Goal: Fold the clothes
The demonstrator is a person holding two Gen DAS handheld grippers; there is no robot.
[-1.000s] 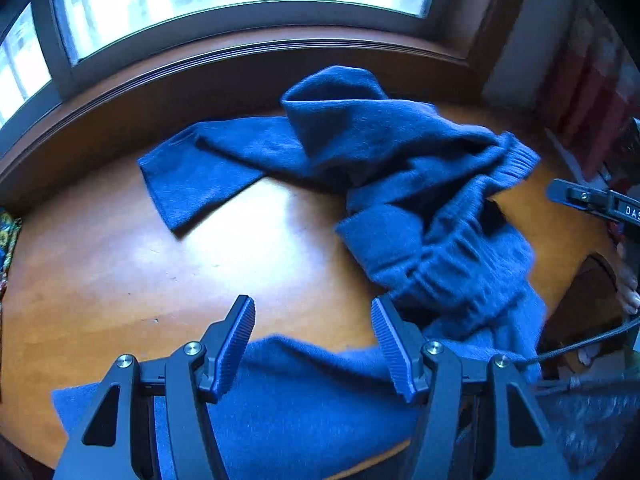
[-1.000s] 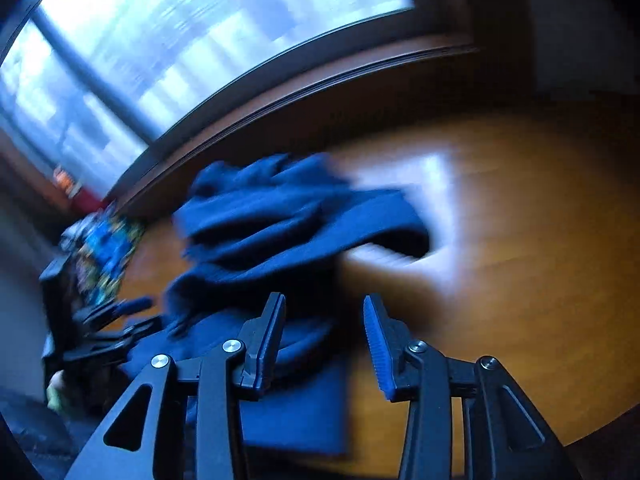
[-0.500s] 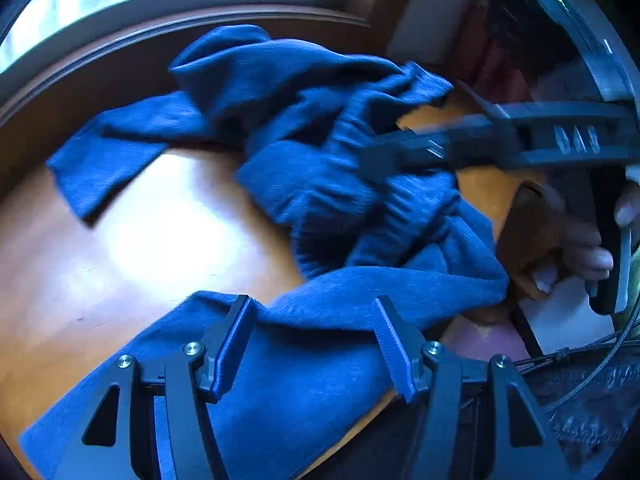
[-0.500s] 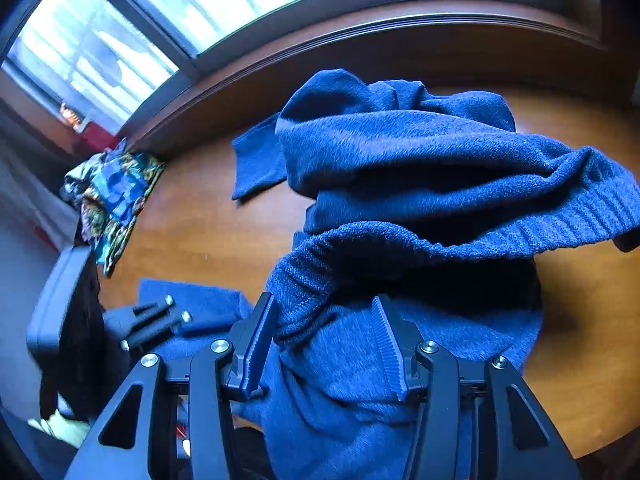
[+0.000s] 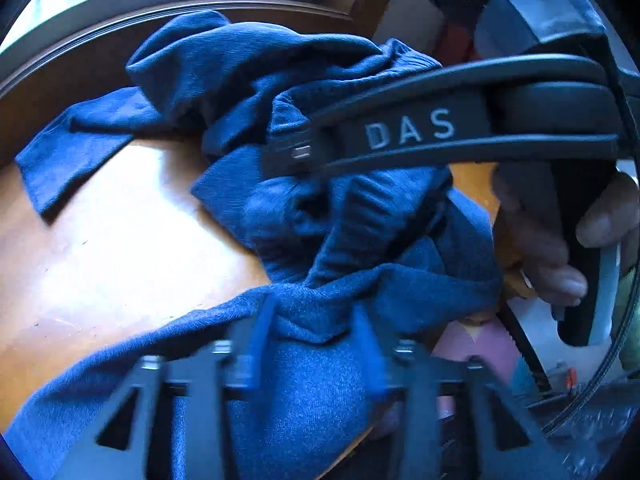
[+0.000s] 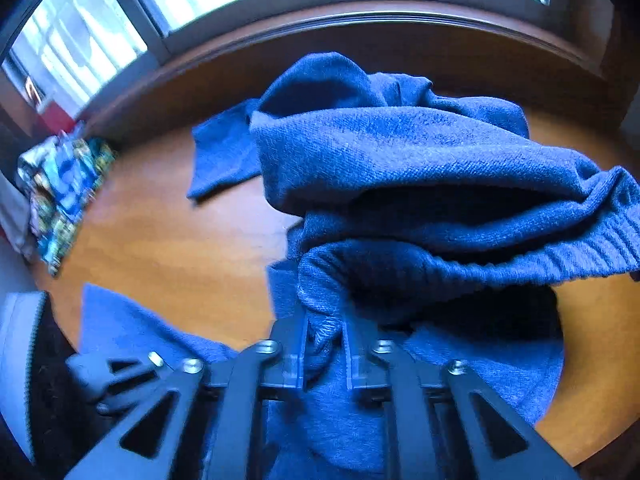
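A blue knitted sweater [image 5: 240, 60] lies crumpled on the round wooden table [image 5: 100, 260], one sleeve stretched out to the left. My left gripper [image 5: 314, 332] is at the near table edge, its blurred fingers pressing in on a bunched fold of the sweater. In the right wrist view the sweater [image 6: 400, 152] is piled high, and my right gripper [image 6: 324, 336] is shut on a fold at its near side. The right gripper [image 5: 288, 152], marked DAS, reaches across the pile in the left view, held by a hand [image 5: 536, 248].
A colourful patterned cloth [image 6: 64, 184] lies at the table's far left edge. A dark wooden sill and window [image 6: 360, 20] curve behind the table [image 6: 180, 260]. Bare wood shows left of the pile. Cables and clutter sit past the right table edge [image 5: 580, 392].
Both grippers moved in over the sweater. The right one went from open to shut on a fold. The left one's fingers narrowed around bunched fabric at the near edge.
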